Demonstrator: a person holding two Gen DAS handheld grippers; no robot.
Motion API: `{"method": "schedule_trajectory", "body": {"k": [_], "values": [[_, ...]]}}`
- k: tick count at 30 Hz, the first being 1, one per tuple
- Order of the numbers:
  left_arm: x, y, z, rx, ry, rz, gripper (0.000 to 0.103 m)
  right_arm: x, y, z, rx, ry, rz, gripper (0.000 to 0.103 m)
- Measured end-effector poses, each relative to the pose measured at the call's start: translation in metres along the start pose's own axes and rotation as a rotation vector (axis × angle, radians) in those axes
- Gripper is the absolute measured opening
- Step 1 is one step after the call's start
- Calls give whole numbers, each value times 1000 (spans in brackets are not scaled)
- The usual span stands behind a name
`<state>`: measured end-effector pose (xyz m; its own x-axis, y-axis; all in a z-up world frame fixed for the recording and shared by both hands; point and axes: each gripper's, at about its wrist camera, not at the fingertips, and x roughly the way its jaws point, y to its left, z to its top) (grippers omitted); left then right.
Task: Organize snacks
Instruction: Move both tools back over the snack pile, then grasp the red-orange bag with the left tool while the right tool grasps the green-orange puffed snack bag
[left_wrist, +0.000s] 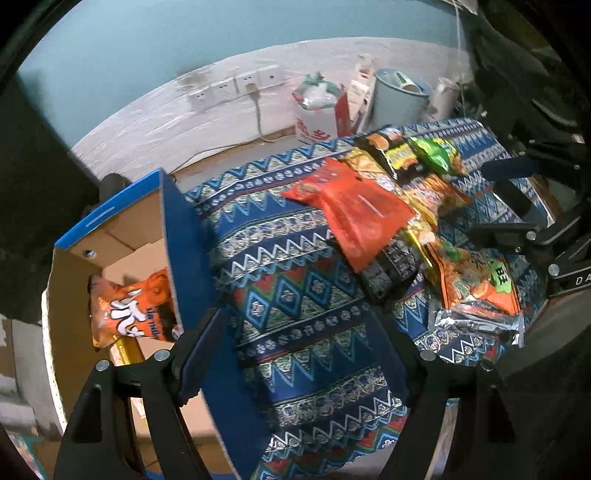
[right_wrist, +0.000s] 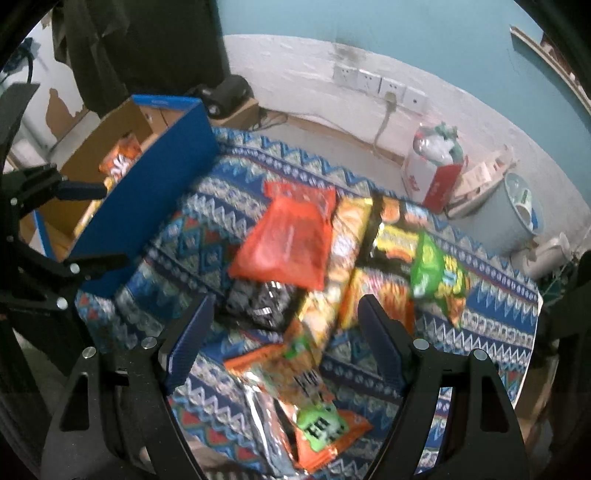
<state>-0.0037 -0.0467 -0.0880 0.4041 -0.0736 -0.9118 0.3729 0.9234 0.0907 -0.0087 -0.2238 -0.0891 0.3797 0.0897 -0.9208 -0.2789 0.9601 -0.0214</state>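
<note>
Right of your left claw, the green sticker (left_wrist: 503, 277) on the orange crinkled snack packet (left_wrist: 476, 284) reads "B3", seen turned. The black gripper body (left_wrist: 569, 269) at far right shows "DA". Other print is too blurred to read.

My left gripper (left_wrist: 295, 354) is matte black: two broad angular arms with cut-out slots, each pinned by round silver screws at the joints. Its fingers (left_wrist: 195, 354) carry dark blue ribbed pads. My right gripper (right_wrist: 284, 339) has the same build, black linkage plates, silver screw heads, and blue ribbed pads (right_wrist: 188, 343) on the inner faces. In the left view, white letters "DA" mark the right gripper's black housing.
</note>
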Motion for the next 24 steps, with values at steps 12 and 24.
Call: {"method": "schedule_trajectory", "body": {"k": [12, 24], "values": [[26, -38, -7, 83, 77, -16, 80, 38, -21, -45, -5, 139, 25, 80], [42, -43, -9, 81, 128, -25, 80, 67, -19, -60, -50, 223, 99, 80]]}}
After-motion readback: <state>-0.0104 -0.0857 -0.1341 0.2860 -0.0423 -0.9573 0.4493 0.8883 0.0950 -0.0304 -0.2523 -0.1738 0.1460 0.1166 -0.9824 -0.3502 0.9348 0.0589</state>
